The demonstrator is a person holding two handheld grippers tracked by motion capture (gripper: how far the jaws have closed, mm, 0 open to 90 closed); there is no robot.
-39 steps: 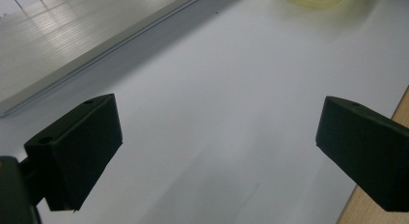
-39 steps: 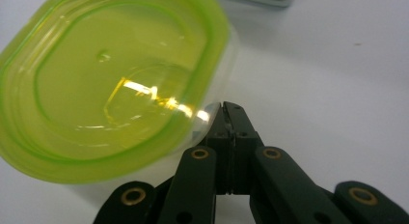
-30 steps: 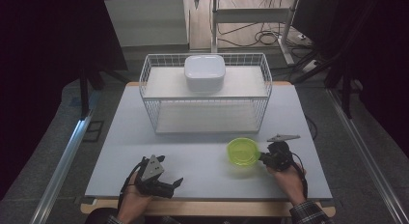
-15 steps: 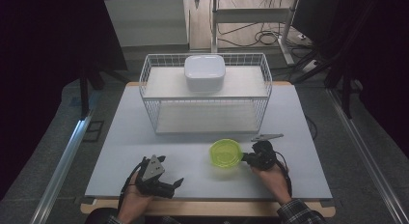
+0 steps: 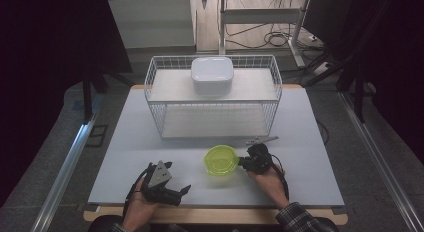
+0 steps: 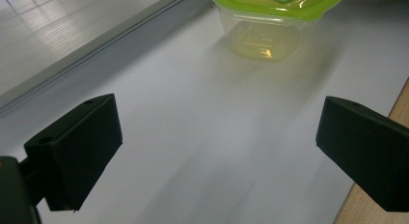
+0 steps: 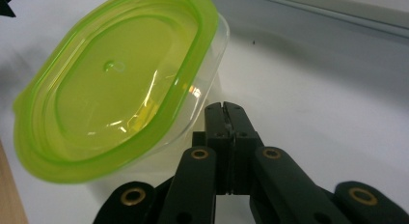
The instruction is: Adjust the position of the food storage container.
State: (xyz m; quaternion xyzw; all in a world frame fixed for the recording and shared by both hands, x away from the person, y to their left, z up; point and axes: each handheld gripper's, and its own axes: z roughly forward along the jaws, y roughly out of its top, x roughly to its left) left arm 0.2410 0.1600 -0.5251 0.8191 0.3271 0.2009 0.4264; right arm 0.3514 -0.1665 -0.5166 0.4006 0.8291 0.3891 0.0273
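- My right gripper (image 7: 225, 110) – matt black plastic jaws, brass-looking rivets.
- Container (image 7: 120, 89) beside it – glossy clear plastic, shiny lime-green lid.
- Table (image 5: 125, 152) – smooth matt pale top, wood edge.
- Basket (image 5: 155, 99) – white coated wire.

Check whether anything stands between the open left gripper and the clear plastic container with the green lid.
Nothing visible does: bare white tabletop lies between the left gripper and the clear plastic container with the green lid.

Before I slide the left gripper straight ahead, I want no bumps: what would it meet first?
Most likely the green-lidded container. It sits ahead of the open left gripper, slightly off the midline, with bare table between. Depth is hard to judge.
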